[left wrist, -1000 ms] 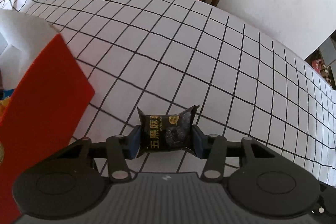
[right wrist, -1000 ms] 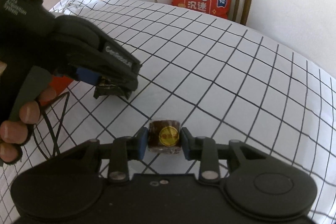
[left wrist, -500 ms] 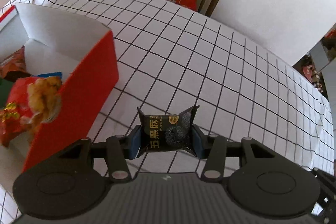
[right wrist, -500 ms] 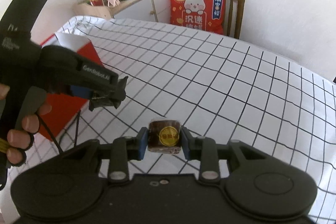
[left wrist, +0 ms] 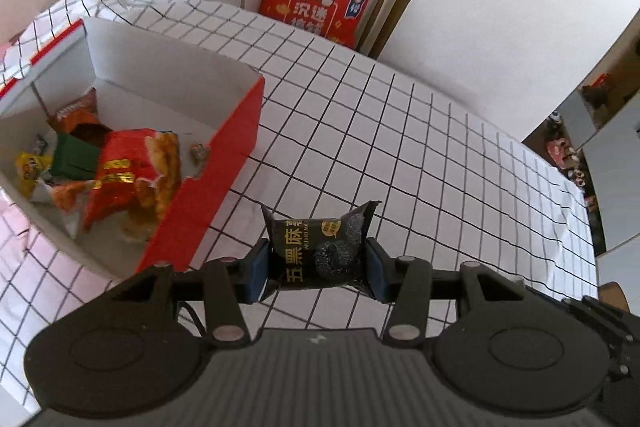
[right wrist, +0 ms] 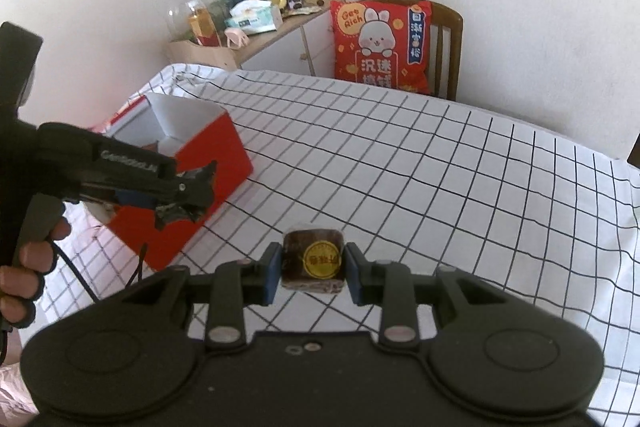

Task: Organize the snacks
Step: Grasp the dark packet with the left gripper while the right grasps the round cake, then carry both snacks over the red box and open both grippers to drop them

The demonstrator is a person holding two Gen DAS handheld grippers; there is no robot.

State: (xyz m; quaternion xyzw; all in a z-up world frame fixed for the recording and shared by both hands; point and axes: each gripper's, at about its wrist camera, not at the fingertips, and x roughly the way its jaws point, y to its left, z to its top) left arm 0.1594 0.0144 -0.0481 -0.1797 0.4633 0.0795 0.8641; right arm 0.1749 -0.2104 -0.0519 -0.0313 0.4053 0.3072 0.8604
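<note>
My left gripper (left wrist: 318, 269) is shut on a black snack packet (left wrist: 318, 247) with gold characters, held in the air above the table just right of the red box (left wrist: 224, 163). The box is open and holds several snack packets (left wrist: 120, 171). My right gripper (right wrist: 313, 273) is shut on a small brown wrapped cake (right wrist: 313, 263) with a yellow round label, held above the table. In the right wrist view the left gripper (right wrist: 188, 199) with its black packet hangs in front of the red box (right wrist: 200, 163).
The table carries a white cloth with a black grid (right wrist: 440, 167). A wooden chair with a red rabbit cushion (right wrist: 382, 47) stands at the far edge. A cluttered cabinet (right wrist: 256, 23) is behind the table, back left. A hand (right wrist: 24, 267) holds the left gripper's handle.
Both grippers have risen well above the table with their snacks still held. The red box's inside has come into the left wrist view.
</note>
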